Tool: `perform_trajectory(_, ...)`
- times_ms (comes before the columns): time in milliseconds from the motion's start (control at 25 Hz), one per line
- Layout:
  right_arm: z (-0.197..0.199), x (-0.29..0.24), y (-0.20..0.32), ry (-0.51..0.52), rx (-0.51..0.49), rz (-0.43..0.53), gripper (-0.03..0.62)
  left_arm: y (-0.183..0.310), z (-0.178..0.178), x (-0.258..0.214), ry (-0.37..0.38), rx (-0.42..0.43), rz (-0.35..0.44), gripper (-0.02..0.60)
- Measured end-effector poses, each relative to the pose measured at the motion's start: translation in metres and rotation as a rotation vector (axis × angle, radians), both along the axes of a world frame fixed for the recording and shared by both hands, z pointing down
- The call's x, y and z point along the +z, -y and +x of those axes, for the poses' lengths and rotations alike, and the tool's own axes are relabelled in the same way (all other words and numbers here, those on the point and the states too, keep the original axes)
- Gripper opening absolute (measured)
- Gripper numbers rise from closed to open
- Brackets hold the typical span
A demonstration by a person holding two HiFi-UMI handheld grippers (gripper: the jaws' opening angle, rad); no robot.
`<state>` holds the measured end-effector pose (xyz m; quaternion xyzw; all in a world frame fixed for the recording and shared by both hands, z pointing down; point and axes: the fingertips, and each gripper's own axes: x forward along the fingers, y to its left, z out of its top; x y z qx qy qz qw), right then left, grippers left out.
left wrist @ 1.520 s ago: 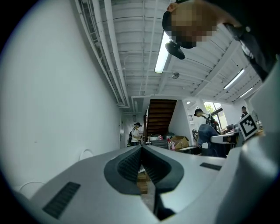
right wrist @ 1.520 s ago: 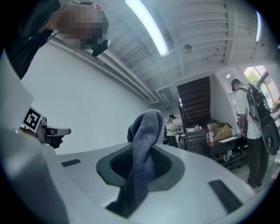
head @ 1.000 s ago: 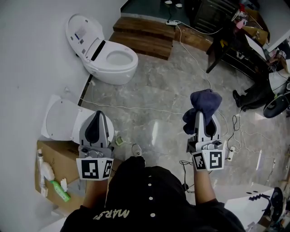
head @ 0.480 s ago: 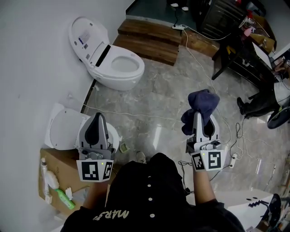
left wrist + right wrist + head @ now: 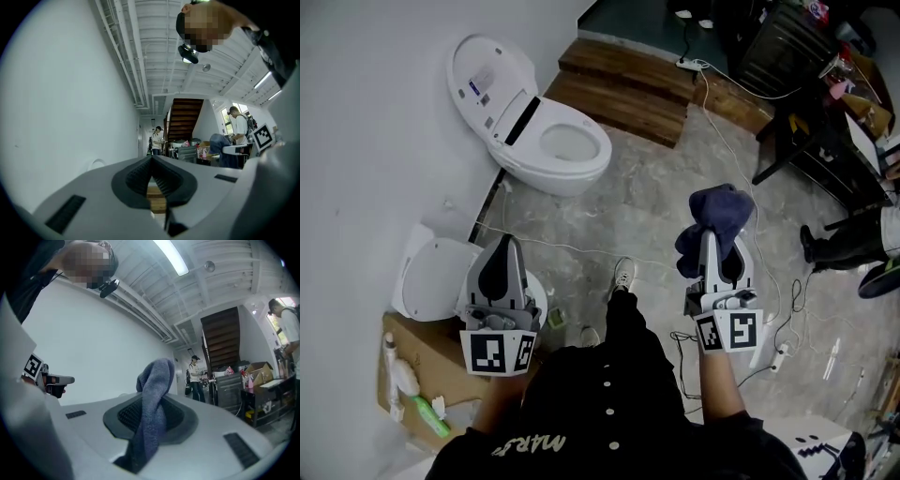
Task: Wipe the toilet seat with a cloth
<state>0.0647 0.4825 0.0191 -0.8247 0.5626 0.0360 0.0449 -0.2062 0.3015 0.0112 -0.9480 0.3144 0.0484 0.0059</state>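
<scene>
Cloth (image 5: pixel 719 217), dark blue, is pinched between the jaws of the right gripper (image 5: pixel 713 246). It bunches up above the tips, and in the right gripper view it hangs down between the ribbed pads (image 5: pixel 126 414). The left gripper (image 5: pixel 502 246) holds nothing. Its jaws are pressed together at the tips, with only a narrow gap lower down between them.

Both grippers are held out over the marbled floor (image 5: pixel 647 202), well apart from the toilet (image 5: pixel 534 161), which stands at the floor's left edge against the white wall (image 5: pixel 366 122). Its lid (image 5: pixel 487 70) is raised and the toilet seat (image 5: pixel 558 118) lies down on the bowl. Wooden steps (image 5: pixel 623 89) sit just beyond the toilet. A cardboard box (image 5: pixel 417 352) stands at the floor's near left edge.
</scene>
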Motion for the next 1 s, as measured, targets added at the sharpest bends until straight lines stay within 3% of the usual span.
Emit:
perform_trajectory(520,0.128,-0.013,0.145,0.009,-0.169,0.012,0.074,0.098,0.108,-0.029,0.004,-0.135,0.049,0.011)
perform_trajectory(800,0.176,-0.004,0.196,0.022,-0.248,-0.006,0.074,0.129,0.141,-0.026,0.016,-0.222,0.036,0.011)
perform_trajectory(1000,0.186,0.002,0.227,0.031,-0.295,-0.013,0.074,0.144,0.148,-0.020,0.030,-0.269,0.015,0.011)
